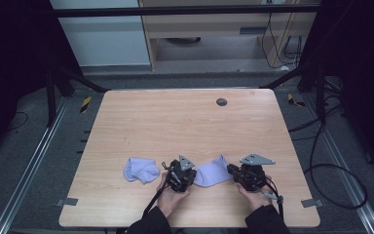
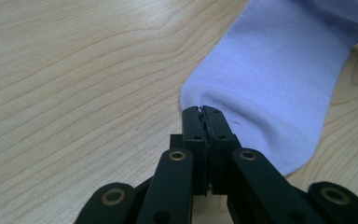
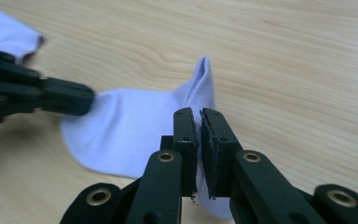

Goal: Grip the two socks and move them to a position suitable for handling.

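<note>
Lilac sock (image 1: 213, 171) lies stretched on the tabletop (image 1: 185, 122) between both claws. Left claw (image 2: 204, 111) pinches one end, right claw (image 3: 196, 114) the other. Another sock (image 1: 141, 169) lies nearby.

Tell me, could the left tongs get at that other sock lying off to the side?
Probably yes, but not right now: the left tongs are shut on the stretched sock. The crumpled sock lies just beside them on the table, with nothing between.

Two lavender socks — one (image 1: 140, 169) loose, one (image 1: 213, 171) stretched — two grippers (image 1: 193, 176) (image 1: 230, 170), one wooden table (image 1: 175, 122).
</note>
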`<state>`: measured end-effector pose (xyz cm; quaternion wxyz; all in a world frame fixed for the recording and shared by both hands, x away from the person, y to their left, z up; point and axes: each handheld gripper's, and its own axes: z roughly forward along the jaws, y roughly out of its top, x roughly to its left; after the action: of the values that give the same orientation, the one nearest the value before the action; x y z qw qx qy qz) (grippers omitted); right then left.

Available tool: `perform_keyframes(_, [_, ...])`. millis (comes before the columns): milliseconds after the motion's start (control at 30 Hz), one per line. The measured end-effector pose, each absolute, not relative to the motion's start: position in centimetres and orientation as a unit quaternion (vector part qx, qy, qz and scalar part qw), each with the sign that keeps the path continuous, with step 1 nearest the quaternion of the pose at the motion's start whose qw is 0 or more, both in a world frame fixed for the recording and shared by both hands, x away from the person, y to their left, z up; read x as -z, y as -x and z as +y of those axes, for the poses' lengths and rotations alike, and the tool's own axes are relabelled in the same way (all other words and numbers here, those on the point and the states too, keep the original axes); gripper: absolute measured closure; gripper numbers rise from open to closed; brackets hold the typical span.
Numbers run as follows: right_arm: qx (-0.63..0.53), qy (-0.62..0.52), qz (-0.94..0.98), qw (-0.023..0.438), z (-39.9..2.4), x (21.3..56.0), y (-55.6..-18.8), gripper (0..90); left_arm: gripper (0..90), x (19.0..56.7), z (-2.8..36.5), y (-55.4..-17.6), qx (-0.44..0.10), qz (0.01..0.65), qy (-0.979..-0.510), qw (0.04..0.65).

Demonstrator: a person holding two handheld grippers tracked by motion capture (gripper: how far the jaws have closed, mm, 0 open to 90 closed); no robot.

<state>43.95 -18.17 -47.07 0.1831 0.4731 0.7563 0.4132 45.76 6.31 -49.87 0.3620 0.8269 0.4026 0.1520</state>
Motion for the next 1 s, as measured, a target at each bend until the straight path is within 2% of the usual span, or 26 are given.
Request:
perform_keyframes(167, [-0.394, -0.487, 0.753, 0.2, -18.9, 47.5, -44.7, 80.5, 88.3, 49.9, 6.3, -45.8, -0.151, 0.403, -0.826, 0.364])
perform_keyframes(233, [-0.376, -0.49, 0.756, 0.215, -19.3, 47.9, -45.1, 72.4, 86.4, 49.8, 6.4, -45.8, -0.149, 0.405, -0.823, 0.37])
perform_keyframes(300, [-0.374, -0.489, 0.756, 0.222, -19.5, 47.9, -45.1, 69.5, 81.6, 49.7, 6.5, -45.8, -0.15, 0.406, -0.821, 0.372])
perform_keyframes(333, [-0.377, -0.487, 0.752, 0.237, -19.9, 47.8, -45.0, 65.3, 78.0, 49.5, 6.7, -45.7, -0.149, 0.411, -0.816, 0.379])
perform_keyframes(500, [-0.373, -0.494, 0.75, 0.232, -20.9, 47.8, -45.2, 60.7, 68.4, 49.3, 7.2, -45.6, -0.149, 0.419, -0.81, 0.382])
perform_keyframes(733, [-0.346, -0.5, 0.765, 0.211, -20.9, 49.0, -45.7, 60.4, 67.8, 49.7, 7.2, -45.6, -0.14, 0.425, -0.814, 0.371])
perform_keyframes(833, [-0.336, -0.502, 0.771, 0.2, -20.9, 49.5, -45.9, 62.4, 72.0, 49.9, 7.0, -45.6, -0.142, 0.424, -0.815, 0.368])
perform_keyframes(867, [-0.332, -0.505, 0.773, 0.192, -20.8, 49.6, -46.0, 66.0, 76.6, 49.9, 7.0, -45.6, -0.142, 0.423, -0.816, 0.368])
perform_keyframes(933, [-0.33, -0.505, 0.775, 0.189, -20.8, 49.7, -46.0, 69.1, 79.1, 49.9, 7.0, -45.6, -0.142, 0.423, -0.816, 0.367])
perform_keyframes(967, [-0.329, -0.507, 0.776, 0.182, -20.8, 49.7, -46.0, 75.8, 84.8, 49.9, 6.9, -45.6, -0.141, 0.424, -0.816, 0.367])
perform_keyframes(1000, [-0.33, -0.507, 0.776, 0.179, -20.8, 49.7, -46.0, 78.8, 86.7, 49.9, 6.9, -45.6, -0.139, 0.423, -0.817, 0.367])
